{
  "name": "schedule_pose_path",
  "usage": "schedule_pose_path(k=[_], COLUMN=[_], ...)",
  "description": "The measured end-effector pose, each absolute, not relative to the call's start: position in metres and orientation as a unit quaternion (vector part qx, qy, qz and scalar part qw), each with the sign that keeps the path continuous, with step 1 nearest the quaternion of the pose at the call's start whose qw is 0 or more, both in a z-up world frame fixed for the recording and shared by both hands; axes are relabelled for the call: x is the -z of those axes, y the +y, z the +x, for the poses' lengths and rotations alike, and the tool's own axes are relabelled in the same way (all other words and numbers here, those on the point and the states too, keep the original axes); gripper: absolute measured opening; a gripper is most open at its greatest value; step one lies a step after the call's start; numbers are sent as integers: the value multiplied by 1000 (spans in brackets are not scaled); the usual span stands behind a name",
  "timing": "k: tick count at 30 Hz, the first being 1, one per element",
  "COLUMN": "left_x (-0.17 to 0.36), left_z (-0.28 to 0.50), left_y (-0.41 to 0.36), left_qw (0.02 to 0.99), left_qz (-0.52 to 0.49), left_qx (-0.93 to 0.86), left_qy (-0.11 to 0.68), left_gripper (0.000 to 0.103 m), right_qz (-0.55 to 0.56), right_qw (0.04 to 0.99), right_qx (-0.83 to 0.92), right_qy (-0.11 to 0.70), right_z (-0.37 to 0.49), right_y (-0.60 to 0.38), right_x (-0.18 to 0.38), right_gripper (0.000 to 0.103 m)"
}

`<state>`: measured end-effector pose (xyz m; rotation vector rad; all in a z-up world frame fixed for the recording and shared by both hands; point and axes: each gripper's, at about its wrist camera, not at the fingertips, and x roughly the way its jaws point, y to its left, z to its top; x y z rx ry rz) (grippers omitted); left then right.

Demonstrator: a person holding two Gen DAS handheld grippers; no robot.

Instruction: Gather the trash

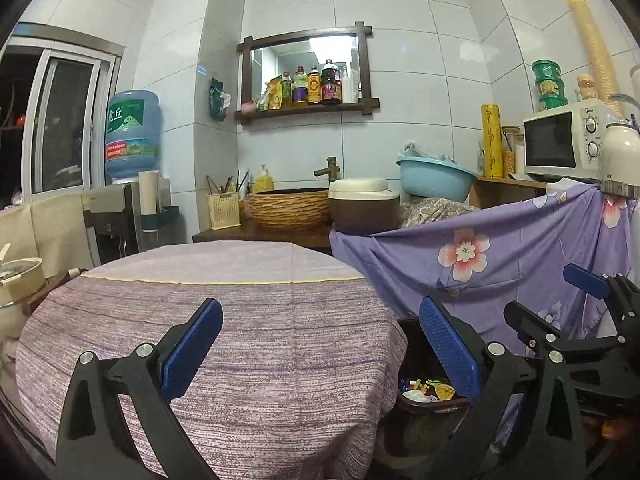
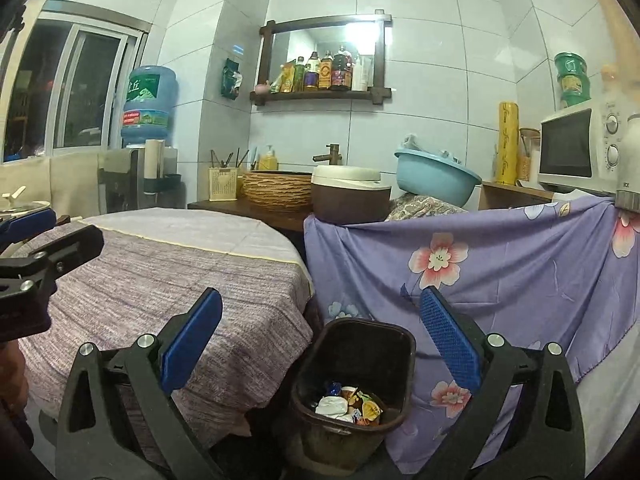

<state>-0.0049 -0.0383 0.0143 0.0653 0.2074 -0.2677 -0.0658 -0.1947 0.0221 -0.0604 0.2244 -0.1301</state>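
The trash (image 2: 347, 404), a small heap of crumpled white paper and bright snack wrappers, lies at the bottom of a dark brown plastic bin (image 2: 360, 336). The bin stands on the floor in the gap between a round table (image 2: 168, 280) draped in a purple striped cloth and a lilac floral sheet (image 2: 500, 264) hung over the furniture beside it. That spot probably lets scraps be dropped straight off the table's edge.

The right gripper (image 2: 320, 340) hangs above the bin's mouth with its blue-padded fingers spread wide and nothing between them. From its height, this looks like a pose after release, or simply at rest.

The left gripper (image 1: 320, 344) is just as wide apart and empty, held over the near part of the tablecloth, with the bin partly hidden behind its right finger. No scraps show on the visible cloth, so the collecting appears largely done.

Further back are a wicker-patterned basin (image 2: 278, 192) under a brass tap, a rice cooker (image 2: 348, 196), a pale blue wash bowl (image 2: 436, 178) and a white microwave (image 2: 576, 148).
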Motion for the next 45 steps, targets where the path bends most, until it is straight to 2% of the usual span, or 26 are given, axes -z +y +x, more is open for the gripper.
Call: schedule_pose_path(k=[45], left_x=[-8], left_z=[-6], left_y=[-40], left_qw=[985], left_qz=[33], left_qx=[129], left_qy=[114], left_gripper=[98], right_qz=[-11], right_qw=[991], right_qx=[65], right_qy=[120], right_z=[-69], right_y=[-201], right_x=[-15], right_gripper=[97])
